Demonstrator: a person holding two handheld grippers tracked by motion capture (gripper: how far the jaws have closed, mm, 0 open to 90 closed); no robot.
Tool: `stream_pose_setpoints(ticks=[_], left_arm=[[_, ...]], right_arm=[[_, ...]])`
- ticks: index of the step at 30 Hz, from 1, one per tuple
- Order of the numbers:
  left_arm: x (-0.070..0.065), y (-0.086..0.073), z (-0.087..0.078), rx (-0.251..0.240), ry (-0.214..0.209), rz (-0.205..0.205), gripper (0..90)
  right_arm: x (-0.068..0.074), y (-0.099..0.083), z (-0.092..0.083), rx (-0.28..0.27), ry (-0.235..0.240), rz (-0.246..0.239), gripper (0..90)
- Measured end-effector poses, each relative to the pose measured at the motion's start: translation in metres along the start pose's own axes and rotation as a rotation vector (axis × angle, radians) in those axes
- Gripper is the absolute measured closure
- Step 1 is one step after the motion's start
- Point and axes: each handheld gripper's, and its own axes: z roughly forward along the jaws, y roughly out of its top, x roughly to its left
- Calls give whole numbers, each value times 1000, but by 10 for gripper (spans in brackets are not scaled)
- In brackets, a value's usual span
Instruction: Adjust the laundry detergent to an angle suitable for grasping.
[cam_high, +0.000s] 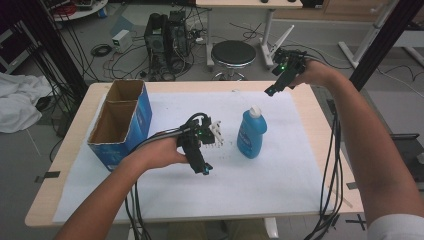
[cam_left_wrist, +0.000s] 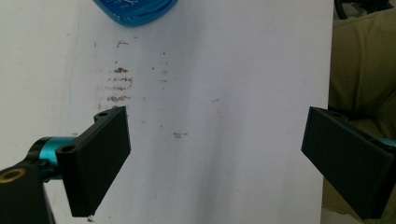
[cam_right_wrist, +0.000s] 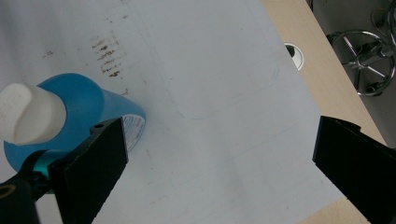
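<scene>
1. While it stands upright near the middle of the white sheet, the blue bottle with its white cap is touched by neither claw.
2. In the right gripper view the bottle sits at the lower left, partly behind that claw's left jaw, with the cap tilted toward the camera.
3. The left claw hangs just left of the bottle, pointing down at the sheet, its jaws spread wide with nothing between them.
4. In the left gripper view the jaws stand far apart over bare paper marked with small brown smudges, and the bottle's blue base shows at the top edge.
5. The right claw is raised over the far right part of the tabletop, well apart from the bottle, angled down toward it, jaws likewise wide and empty.
6. A blue cardboard box, open at the top, stands at the left side of the sheet.
7. Beyond the tabletop are a black stool and a tangle of cables on the floor.
</scene>
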Motion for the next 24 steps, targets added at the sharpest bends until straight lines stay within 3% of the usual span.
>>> stream_pose_setpoints(ticks=[16,18,24], left_arm=[[1,-7,-2,-6,6,-21,81],[1,-7,-3,-9,12,-28,81],[1,-9,-5,-13,14,-33,81]], right_arm=[[-2,-7,-4,-7,3,5,22],[-1,-7,-4,-3,1,22,22],[-1,-7,-5,-10,3,2,22]])
